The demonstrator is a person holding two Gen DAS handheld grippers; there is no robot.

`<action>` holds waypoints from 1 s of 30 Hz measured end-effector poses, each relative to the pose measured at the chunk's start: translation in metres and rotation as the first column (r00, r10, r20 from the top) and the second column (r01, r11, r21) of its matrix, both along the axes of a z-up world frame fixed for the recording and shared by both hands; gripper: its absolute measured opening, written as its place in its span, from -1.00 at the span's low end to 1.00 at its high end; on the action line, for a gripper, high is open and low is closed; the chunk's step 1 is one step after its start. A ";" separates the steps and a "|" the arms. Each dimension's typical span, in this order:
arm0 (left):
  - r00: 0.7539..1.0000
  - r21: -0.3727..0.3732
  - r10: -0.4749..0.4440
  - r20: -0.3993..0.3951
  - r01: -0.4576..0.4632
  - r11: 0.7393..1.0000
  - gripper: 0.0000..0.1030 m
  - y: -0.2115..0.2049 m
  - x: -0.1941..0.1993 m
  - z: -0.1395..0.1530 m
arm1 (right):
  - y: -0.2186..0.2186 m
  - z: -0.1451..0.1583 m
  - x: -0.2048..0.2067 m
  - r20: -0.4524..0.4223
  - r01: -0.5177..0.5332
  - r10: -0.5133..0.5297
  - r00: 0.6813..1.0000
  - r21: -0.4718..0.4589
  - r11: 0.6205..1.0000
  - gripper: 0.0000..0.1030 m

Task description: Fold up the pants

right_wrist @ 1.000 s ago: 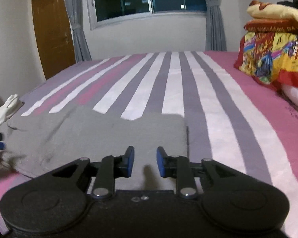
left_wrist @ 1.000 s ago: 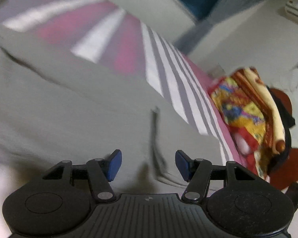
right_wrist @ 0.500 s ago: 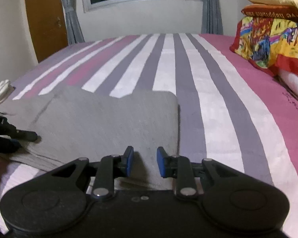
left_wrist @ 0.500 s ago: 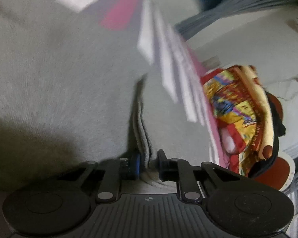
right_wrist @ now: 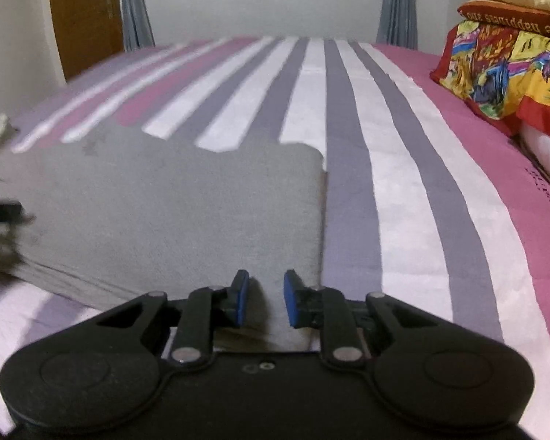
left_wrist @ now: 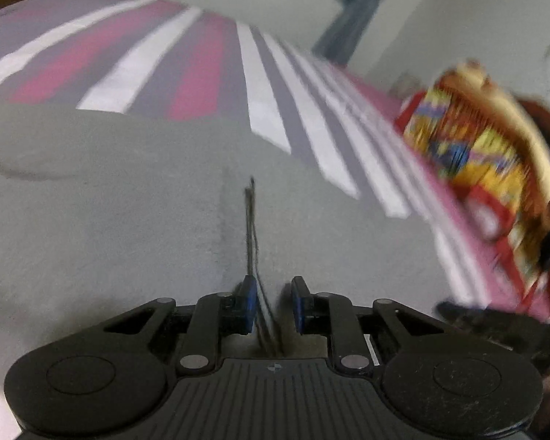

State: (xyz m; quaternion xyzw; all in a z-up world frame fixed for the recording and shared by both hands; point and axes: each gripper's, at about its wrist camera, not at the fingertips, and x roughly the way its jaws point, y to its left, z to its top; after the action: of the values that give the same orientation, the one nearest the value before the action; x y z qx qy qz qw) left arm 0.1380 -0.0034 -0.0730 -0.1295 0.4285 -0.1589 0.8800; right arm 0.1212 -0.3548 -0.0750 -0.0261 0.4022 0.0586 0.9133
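Observation:
The grey pants [right_wrist: 172,205] lie flat and folded on the striped bed. In the left wrist view the pants [left_wrist: 110,220] fill the lower half. My left gripper [left_wrist: 271,304] is shut on a pinched ridge of the pants' edge, the layered fabric standing up between the blue pads. My right gripper [right_wrist: 263,302] sits at the pants' near right corner with its blue pads a small gap apart over the fabric; whether they pinch the cloth is not clear. The left gripper also shows as a dark blur at the far left of the right wrist view [right_wrist: 0,212].
The bed sheet [right_wrist: 403,201] has pink, white and purple stripes and stretches far ahead and to the right. A stack of colourful folded blankets [right_wrist: 506,62] sits at the right edge. A wooden door [right_wrist: 84,11] and a curtained window are behind the bed.
My left gripper closed on the pants' edge and has since lifted and tilted back, so more of the bed shows. My right gripper has moved forward and lower onto the pants' corner.

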 end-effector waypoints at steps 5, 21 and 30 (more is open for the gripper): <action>1.000 0.052 -0.001 0.019 0.000 0.999 -0.59 -0.021 0.033 0.004 | -0.007 0.004 0.034 -0.005 0.010 -0.010 1.000 0.050 0.999 -0.65; 1.000 0.029 0.003 0.027 -0.004 1.000 -0.47 -0.015 0.010 -0.009 | -0.021 0.001 0.048 -0.041 0.067 -0.062 0.997 0.124 0.990 -0.43; 0.996 -0.017 0.064 0.059 -0.063 0.998 -0.46 0.009 -0.064 -0.001 | -0.028 0.021 -0.025 -0.004 0.104 -0.104 0.995 0.138 0.985 -0.32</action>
State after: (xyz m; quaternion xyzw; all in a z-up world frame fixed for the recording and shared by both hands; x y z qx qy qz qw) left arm 0.0741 0.0061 -0.0737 -0.1450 0.3966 -0.1379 0.8959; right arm 0.0963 -0.3831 -0.0542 0.0581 0.3967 0.0385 0.9153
